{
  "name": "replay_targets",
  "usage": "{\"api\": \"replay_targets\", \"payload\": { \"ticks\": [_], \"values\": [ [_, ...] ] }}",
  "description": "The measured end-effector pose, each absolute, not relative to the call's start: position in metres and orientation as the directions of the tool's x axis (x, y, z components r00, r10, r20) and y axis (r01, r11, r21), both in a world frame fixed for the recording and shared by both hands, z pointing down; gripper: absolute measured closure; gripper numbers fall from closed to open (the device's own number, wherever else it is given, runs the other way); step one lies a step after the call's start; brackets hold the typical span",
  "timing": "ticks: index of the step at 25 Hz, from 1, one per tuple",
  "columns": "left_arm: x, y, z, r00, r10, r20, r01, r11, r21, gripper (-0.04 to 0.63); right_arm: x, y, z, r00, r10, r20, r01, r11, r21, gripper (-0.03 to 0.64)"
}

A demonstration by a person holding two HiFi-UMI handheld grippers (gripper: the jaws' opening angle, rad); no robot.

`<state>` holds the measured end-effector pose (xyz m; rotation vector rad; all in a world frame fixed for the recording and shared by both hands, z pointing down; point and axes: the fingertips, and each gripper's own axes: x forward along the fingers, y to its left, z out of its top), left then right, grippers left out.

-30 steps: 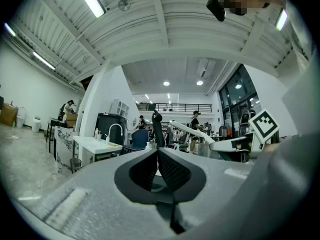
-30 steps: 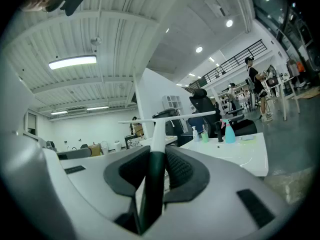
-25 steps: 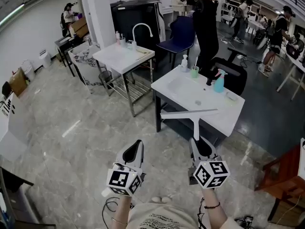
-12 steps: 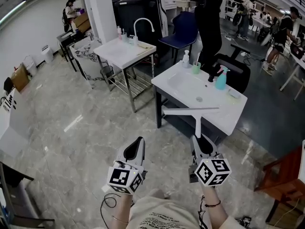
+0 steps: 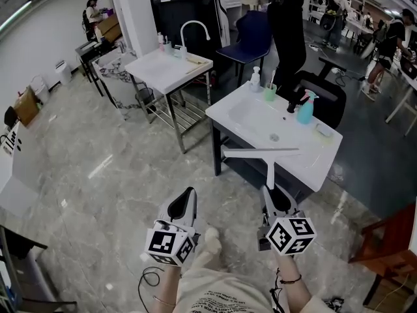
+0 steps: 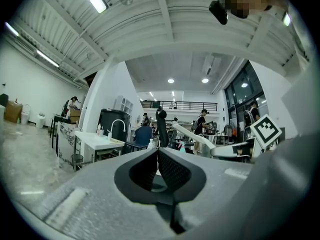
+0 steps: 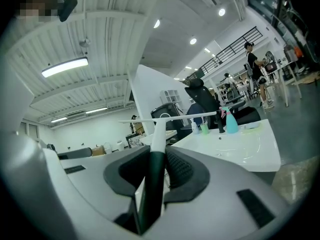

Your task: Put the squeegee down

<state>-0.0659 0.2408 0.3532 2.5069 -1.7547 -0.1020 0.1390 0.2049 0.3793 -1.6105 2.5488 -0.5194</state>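
Squeegee (image 5: 269,168), white: handle pinched in right claw (image 5: 273,198), blade level near washbasin surface (image 5: 316,156); left claw (image 5: 187,199) pressed together, empty.

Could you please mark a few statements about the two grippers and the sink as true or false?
1. The right hand-held gripper is shut on the squeegee handle. True.
2. A teal spray bottle stands on the white sink. True.
3. The left hand-held gripper holds a cloth. False: its jaws are together with nothing between them.
4. The squeegee lies flat in the white sink. False: it is held up in the air, blade level, by the sink's near edge.
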Motion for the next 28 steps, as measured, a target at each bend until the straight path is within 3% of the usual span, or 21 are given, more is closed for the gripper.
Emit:
{"api": "replay_targets", "payload": {
  "ticks": [28],
  "values": [
    [-0.118, -0.025, 0.370, 0.498, -0.867, 0.028, -0.861, -0.490, 0.132, 0.572, 0.077, -0.024, 0.404, -0.314, -0.936, 0.159, -0.891, 0.233, -0.390, 0.522]
  ]
}}
